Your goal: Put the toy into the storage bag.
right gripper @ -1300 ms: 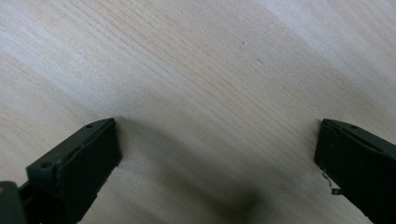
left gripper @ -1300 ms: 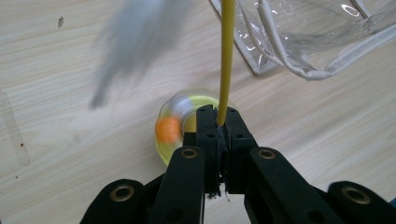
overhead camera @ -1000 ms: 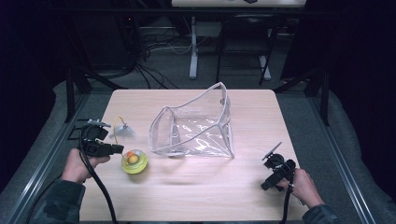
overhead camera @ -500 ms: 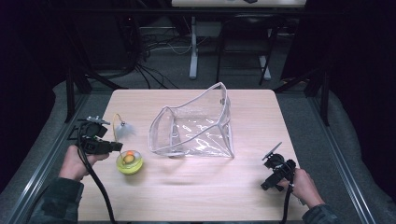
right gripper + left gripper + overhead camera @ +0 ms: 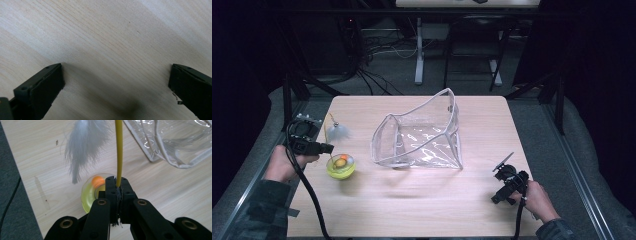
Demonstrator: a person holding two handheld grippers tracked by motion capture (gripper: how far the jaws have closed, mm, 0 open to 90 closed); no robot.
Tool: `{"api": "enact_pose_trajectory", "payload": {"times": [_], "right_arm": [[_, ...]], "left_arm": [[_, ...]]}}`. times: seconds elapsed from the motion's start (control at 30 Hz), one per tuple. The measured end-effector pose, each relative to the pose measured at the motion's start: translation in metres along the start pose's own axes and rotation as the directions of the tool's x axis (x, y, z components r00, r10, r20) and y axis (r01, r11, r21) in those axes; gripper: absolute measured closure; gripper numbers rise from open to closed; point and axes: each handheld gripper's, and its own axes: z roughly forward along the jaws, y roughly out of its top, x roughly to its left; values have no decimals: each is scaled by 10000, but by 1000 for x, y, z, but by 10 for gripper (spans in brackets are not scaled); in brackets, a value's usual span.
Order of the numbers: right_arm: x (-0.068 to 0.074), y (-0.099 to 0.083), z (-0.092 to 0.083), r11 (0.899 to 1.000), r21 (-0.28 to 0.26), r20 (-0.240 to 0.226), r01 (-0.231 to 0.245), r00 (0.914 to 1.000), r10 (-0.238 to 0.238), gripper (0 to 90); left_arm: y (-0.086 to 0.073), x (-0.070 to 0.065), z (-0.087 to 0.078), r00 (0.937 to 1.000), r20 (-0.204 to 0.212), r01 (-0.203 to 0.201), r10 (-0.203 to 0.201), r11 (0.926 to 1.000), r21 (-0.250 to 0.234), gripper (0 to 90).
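My left gripper (image 5: 323,147) (image 5: 117,185) is shut on a thin yellow stick (image 5: 119,150) that carries a white feather (image 5: 339,131) (image 5: 83,143) at its far end. Just below the jaws sits a yellow-green round toy with an orange ball (image 5: 341,165) (image 5: 93,191) on the table's left side. A clear plastic pouch with white piping (image 5: 419,135) (image 5: 175,142) stands open in the middle of the table. My right gripper (image 5: 501,185) (image 5: 116,82) is open, jaws wide apart over bare wood near the front right.
The light wooden table (image 5: 422,210) has a dark floor around it. Black cables (image 5: 307,190) trail from both grippers toward the front edge. Metal frame legs (image 5: 418,55) stand beyond the table's far edge.
My left gripper has drawn back to the left with the feather stick, and the yellow toy has shifted left and forward with it. The right gripper has stayed put.
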Motion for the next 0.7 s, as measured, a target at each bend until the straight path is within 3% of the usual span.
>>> {"api": "enact_pose_trajectory", "payload": {"times": [0.4,0.7], "right_arm": [[0,0,0,10000,12,5,-4,10000,4,0],[0,0,0,10000,35,30,13,10000,-13,0]], "left_arm": [[10,17,-5,9997,-217,136,-131,9996,251,885],[25,26,-7,9994,-346,75,-44,9960,890,884]]}}
